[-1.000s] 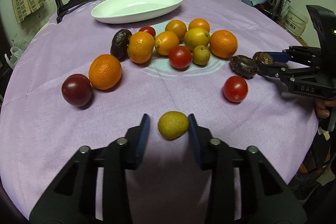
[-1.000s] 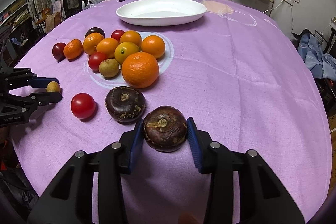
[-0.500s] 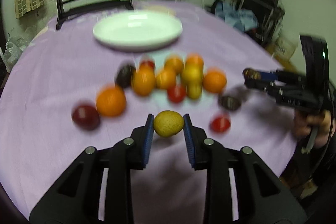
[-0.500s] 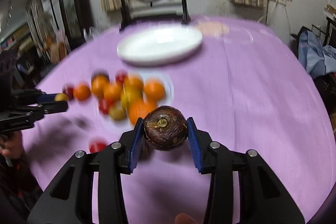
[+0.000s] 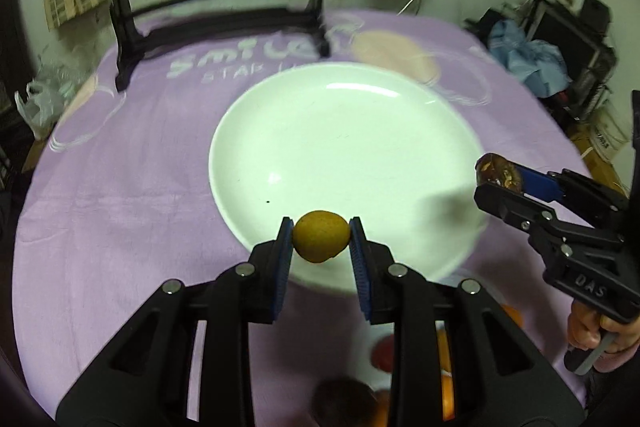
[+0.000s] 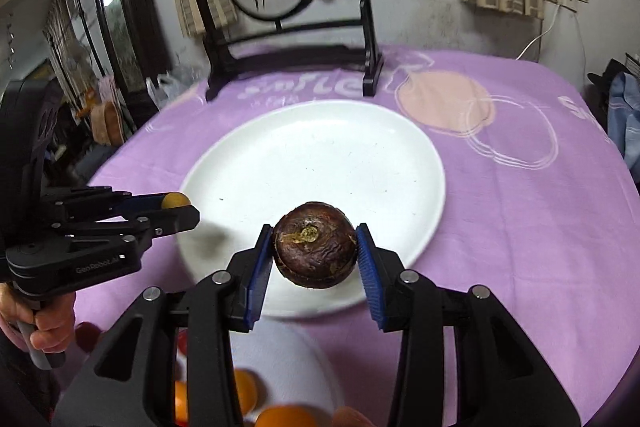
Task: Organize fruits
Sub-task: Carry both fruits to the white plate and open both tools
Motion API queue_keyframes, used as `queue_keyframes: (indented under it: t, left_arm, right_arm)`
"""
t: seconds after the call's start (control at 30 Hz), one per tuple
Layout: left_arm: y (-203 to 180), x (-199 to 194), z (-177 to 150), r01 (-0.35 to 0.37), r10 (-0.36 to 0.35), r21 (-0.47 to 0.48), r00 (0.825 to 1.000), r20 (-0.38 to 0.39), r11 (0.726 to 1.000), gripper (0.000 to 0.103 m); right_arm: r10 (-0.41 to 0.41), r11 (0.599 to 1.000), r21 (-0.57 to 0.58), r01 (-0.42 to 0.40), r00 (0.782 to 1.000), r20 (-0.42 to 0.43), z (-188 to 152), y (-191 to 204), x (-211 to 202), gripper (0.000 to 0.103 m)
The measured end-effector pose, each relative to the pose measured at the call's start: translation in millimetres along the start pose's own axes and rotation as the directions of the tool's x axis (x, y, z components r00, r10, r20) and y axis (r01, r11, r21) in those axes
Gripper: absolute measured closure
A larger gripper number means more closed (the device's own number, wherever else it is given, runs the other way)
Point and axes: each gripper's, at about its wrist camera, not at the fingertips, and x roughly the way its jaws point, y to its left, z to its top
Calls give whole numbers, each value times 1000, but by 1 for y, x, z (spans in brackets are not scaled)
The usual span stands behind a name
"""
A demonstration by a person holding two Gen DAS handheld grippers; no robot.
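Over the purple-clothed counter [image 5: 120, 195], hovering above the white plate [image 5: 400, 115], left gripper [image 5: 320, 239] fingers pinching a yellow-green fruit [image 5: 320, 235], right gripper [image 6: 316, 251] clamping a wrinkled dark fruit [image 6: 315, 245], risking both rolling off if dropped early

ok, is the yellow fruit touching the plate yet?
Apart. In the right wrist view the yellow fruit, clamped in the left gripper, sits in the air beside the plate rim, with the gripper's shadow on the plate below.

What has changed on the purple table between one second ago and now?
The left gripper closed on the small yellow-green fruit. Both grippers lifted their fruits and carried them to above the white oval plate. The right gripper stays clamped on the dark brown wrinkled fruit; the plate is unmoved.
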Motion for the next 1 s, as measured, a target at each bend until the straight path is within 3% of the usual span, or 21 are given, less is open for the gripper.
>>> queue_keyframes:
  t: [0.23,0.27,0.3,0.37,0.43,0.5,0.6,0.7,0.87,1.0]
  left_arm:
    - [1,33,6,-47,50,47,997,-61,998,74]
    - [1,33,7,-52,55,47,997,-59,998,68]
    - [0,30,5,-59,62,49,997,-53,997,40]
    - [-2,10,1,-95,95,52,995,13,994,18]
    - [-2,-15,-4,-82,79,54,995,64,995,14]
    - [2,-40,-14,-45,41,30,992,120,999,6]
    - [12,-61,-36,-41,40,-1,986,162,999,5]
    - [24,-68,-61,-12,15,-20,988,152,1000,5]
    - [47,-74,-98,105,-95,-88,989,113,991,5]
    - [54,-72,-119,115,-106,-103,990,92,988,5]
  right_arm:
    - [-8,999,-42,4,997,-75,-4,1,23,59]
    - [-12,999,-44,9,997,-75,-5,0,23,58]
    - [-17,999,-44,13,997,-82,-6,0,20,55]
    - [-16,999,-32,13,997,-79,-7,0,11,50]
    - [6,1000,-28,-7,998,-56,-12,2,-5,42]
    - [29,998,-48,-30,999,-38,-20,8,-20,41]
    - [89,994,-57,-91,995,-35,-41,16,-38,41]
    - [146,984,-98,-151,988,-54,-60,28,-49,41]
    - [155,967,-184,-173,982,-111,-78,49,-49,44]
    - [142,965,-203,-169,980,-142,-81,55,-42,49]
